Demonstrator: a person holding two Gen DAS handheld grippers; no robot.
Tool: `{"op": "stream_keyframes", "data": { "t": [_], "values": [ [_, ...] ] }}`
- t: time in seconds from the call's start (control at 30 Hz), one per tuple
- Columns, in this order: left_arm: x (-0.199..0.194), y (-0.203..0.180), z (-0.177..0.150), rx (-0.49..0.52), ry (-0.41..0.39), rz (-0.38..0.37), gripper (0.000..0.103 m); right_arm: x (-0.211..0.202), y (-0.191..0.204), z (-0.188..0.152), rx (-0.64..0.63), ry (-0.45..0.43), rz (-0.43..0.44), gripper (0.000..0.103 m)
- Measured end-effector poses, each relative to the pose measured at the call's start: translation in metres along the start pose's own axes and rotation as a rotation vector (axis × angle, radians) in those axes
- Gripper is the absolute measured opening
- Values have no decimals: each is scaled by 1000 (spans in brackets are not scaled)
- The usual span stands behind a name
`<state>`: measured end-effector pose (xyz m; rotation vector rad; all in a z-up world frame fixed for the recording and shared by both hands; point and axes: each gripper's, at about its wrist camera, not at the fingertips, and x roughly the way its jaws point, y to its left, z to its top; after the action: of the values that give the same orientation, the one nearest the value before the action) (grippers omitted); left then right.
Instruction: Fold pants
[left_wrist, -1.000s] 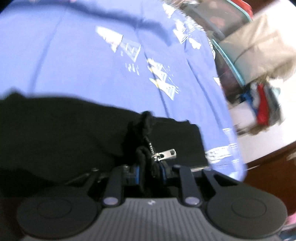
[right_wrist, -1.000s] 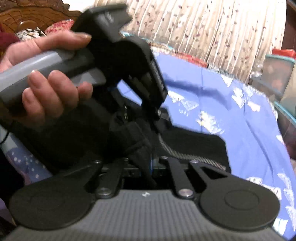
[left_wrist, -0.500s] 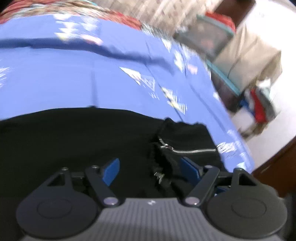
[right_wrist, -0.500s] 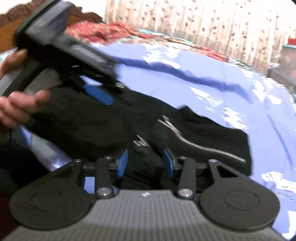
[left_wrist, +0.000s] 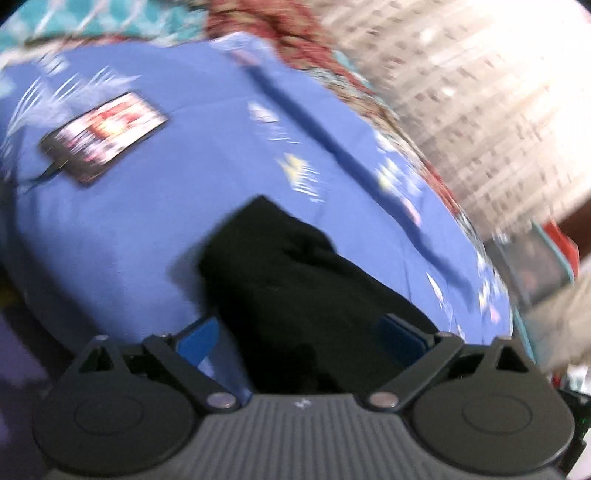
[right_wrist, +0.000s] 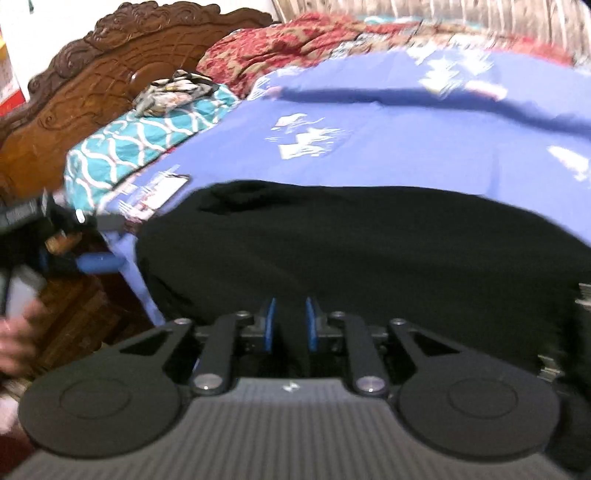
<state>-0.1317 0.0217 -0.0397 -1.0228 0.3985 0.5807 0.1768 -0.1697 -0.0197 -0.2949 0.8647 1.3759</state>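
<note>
- Right tongs: jaws narrow and closing, black cloth of the pants seen running between the blue pads; whether it was actually pinched could not be told.
- Left tongs: jaws wide and opening, nothing pinched; the pants were seen lying loose between and beyond the pads.
- Pants were found on the blue bedsheet, at the near edge of the bed, as one dark, fairly flat slab; a zipper was glimpsed at its right end.
- Left tongs were also caught at the left rim of the right view, off the pants' left end, with a hand below.
- Progress judged: at least one fold seemed laid, bundle long; a further fold and smoothing were judged left. Blur noted.
- Further back: a phone-like screen on the sheet, teal pillow, carved headboard.
</note>
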Motion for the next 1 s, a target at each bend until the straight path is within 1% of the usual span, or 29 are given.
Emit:
{"op": "stream_keyframes", "data": {
  "t": [0.1, 0.23, 0.3, 0.4, 0.43, 0.47, 0.5, 0.53, 0.57, 0.6, 0.67, 0.77, 0.83, 0.87, 0.93, 1.0],
  "values": [
    [10, 16, 11, -57, 0, -28, 103, 19, 17, 14, 51, 23, 35, 20],
    [31, 27, 23, -119, 10, -41, 103, 35, 28, 26, 107, 45, 64, 19],
    [37, 32, 25, -125, 19, -45, 103, 39, 27, 28, 134, 57, 86, 18],
    [48, 36, 23, -119, 32, -19, 103, 51, 24, 28, 162, 83, 99, 17],
    [52, 36, 23, -122, 32, -15, 103, 60, 21, 27, 185, 107, 98, 17],
    [54, 35, 22, -122, 27, -13, 101, 73, 17, 24, 214, 151, 94, 17],
    [56, 33, 21, -114, 20, -14, 89, 91, 12, 17, 256, 225, 90, 15],
    [59, 29, 21, -94, 25, -34, 71, 102, 5, 9, 308, 252, 84, 13],
    [62, 23, 21, -70, 43, -50, 49, 103, -4, 4, 372, 224, 104, 11],
    [63, 18, 20, -42, 38, -37, 40, 102, -11, 4, 427, 228, 121, 10],
    [61, 6, 18, 22, 22, -42, 32, 100, -18, 4, 477, 241, 145, 10],
    [63, -16, 16, 81, 31, -72, 30, 93, -26, -3, 529, 235, 180, 10],
    [63, -35, 12, 145, 27, -93, 30, 85, -32, -6, 572, 220, 197, 14],
    [63, -46, 8, 181, 29, -104, 30, 76, -36, -7, 582, 194, 200, 16],
    [66, -68, -1, 263, 45, -124, 30, 53, -48, -7, 598, 106, 178, 16],
    [74, -90, -14, 355, 60, -122, 30, 28, -64, -7, 626, 31, 162, 16]
  ]
}}
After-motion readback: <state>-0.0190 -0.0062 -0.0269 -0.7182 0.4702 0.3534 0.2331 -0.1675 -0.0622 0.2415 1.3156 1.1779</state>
